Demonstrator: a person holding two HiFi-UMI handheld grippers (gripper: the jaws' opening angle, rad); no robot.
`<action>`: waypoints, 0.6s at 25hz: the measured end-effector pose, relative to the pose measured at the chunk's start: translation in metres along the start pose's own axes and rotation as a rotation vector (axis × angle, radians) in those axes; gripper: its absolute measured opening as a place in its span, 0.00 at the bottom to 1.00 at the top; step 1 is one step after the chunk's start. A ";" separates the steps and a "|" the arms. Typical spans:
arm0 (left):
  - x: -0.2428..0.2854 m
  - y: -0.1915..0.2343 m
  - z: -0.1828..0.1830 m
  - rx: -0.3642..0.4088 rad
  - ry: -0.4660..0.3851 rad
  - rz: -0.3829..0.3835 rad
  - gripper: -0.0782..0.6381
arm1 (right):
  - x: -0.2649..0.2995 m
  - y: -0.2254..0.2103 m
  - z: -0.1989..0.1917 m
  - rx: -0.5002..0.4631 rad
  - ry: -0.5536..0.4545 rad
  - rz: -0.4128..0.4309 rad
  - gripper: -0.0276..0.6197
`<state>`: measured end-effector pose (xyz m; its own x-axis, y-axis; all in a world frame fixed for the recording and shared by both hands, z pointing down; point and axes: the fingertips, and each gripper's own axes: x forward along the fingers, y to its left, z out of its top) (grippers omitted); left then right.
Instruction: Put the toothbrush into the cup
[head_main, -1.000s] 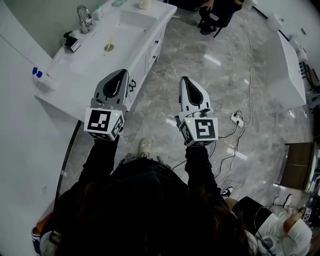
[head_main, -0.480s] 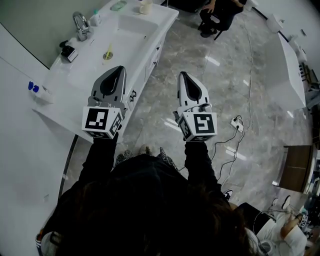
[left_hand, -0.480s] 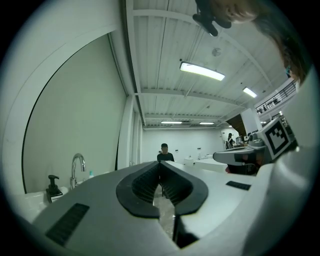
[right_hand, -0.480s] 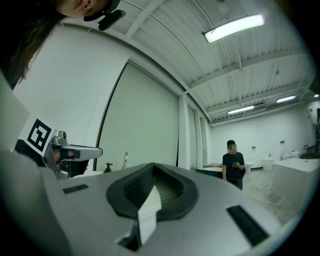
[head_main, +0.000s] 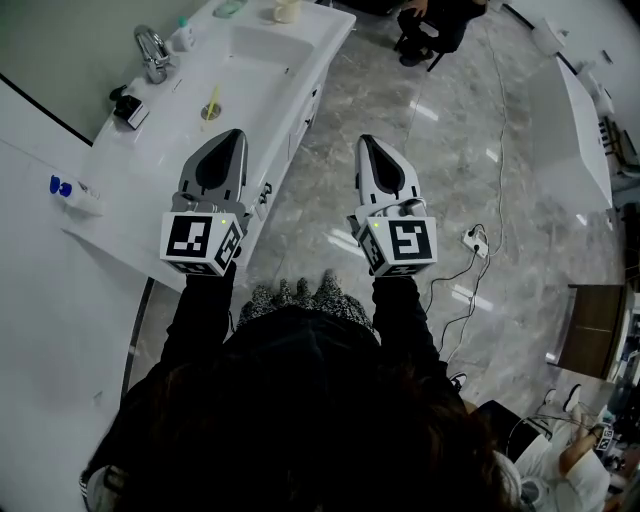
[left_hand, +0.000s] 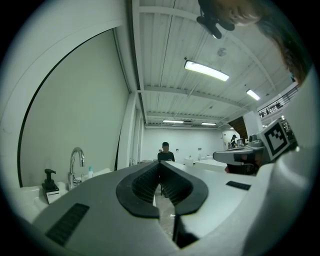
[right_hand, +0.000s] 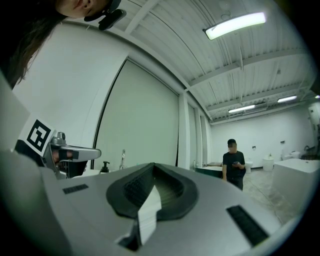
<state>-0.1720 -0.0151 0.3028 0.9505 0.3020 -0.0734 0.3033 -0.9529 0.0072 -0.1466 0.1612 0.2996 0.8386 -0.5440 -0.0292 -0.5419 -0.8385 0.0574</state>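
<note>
Holding both tools level beside a white counter (head_main: 140, 170), the person has nothing gripped yet. The left gripper (head_main: 231, 136) has its jaws pressed together on nothing, and the right gripper (head_main: 366, 141) is the same: pads meeting, empty between.

A slim yellow stick lies by the basin, and I take it for the toothbrush (head_main: 211, 101). It sits ahead of the left gripper's tip and a little to its left, well apart from it. The right gripper is farther off, out over the grey floor (head_main: 420, 150). The pale cup (head_main: 287, 10), as far as it can be made out, stands at the far end of the counter, beyond the toothbrush.

The toothbrush should be light and stiff, probably slick plastic lying flat on a smooth top — so it may skate away under a clumsy pinch. The best hold looks to be across the middle of the handle, with the jaws first spread and then brought down on either side of it.
</note>
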 end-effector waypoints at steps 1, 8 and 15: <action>0.002 0.001 -0.001 -0.004 0.001 0.001 0.12 | 0.003 -0.001 0.000 0.007 0.003 0.001 0.05; 0.024 0.006 -0.004 0.009 0.005 0.038 0.12 | 0.031 -0.021 -0.001 0.017 -0.008 0.036 0.05; 0.069 0.004 -0.006 0.037 0.018 0.092 0.12 | 0.070 -0.058 -0.012 0.032 -0.028 0.111 0.05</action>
<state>-0.1050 0.0024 0.3042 0.9754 0.2129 -0.0567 0.2118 -0.9770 -0.0236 -0.0556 0.1725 0.3067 0.7715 -0.6341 -0.0521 -0.6335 -0.7732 0.0302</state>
